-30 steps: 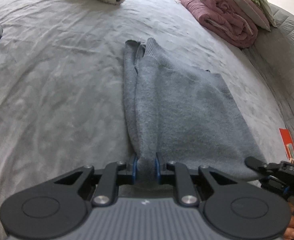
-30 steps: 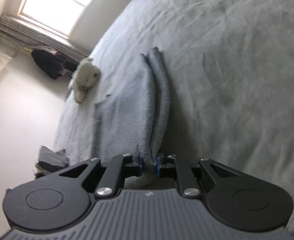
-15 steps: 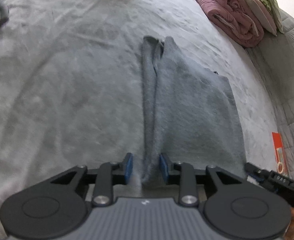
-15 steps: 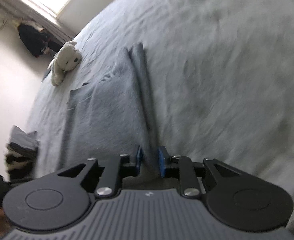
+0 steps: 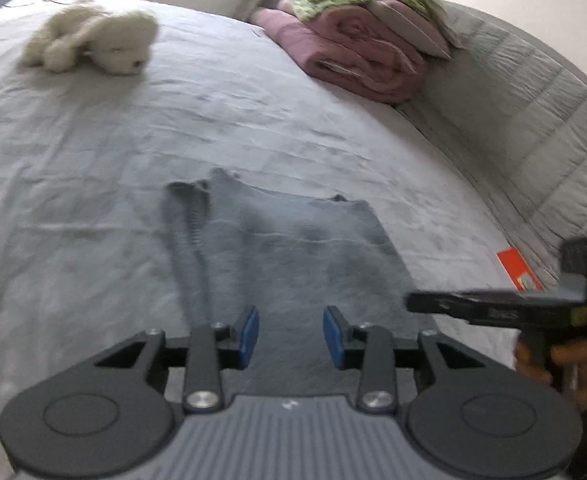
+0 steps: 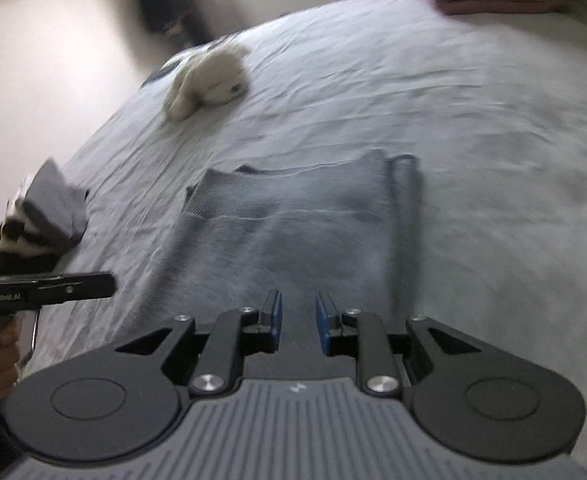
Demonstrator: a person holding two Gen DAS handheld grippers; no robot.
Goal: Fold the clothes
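A grey knit sweater (image 5: 293, 248) (image 6: 293, 232) lies flat on the bed, folded into a rectangle, with a narrow folded strip (image 5: 185, 240) along one long side. My left gripper (image 5: 291, 320) hovers over the sweater's near edge; its jaws are opening and the pads touch nothing. In its own view my right gripper (image 6: 296, 312) is also open above the near edge, with no cloth between its pads. Each gripper shows side-on in the other's view: the right gripper (image 5: 417, 303) and the left gripper (image 6: 107, 282), each held by a hand.
A white plush toy (image 5: 93, 40) (image 6: 209, 80) lies farther up the grey bedsheet (image 5: 73, 200). Rolled pink blankets (image 5: 353, 64) and green bedding sit by the quilted headboard (image 5: 533, 128). A stack of folded dark clothes (image 6: 41, 220) rests at the bed's edge. An orange card (image 5: 517, 268) lies near the headboard.
Both grippers have let go of the sweater's near edge, opened and drawn back upward. The right gripper's view has rolled to level. The sweater now lies flat.
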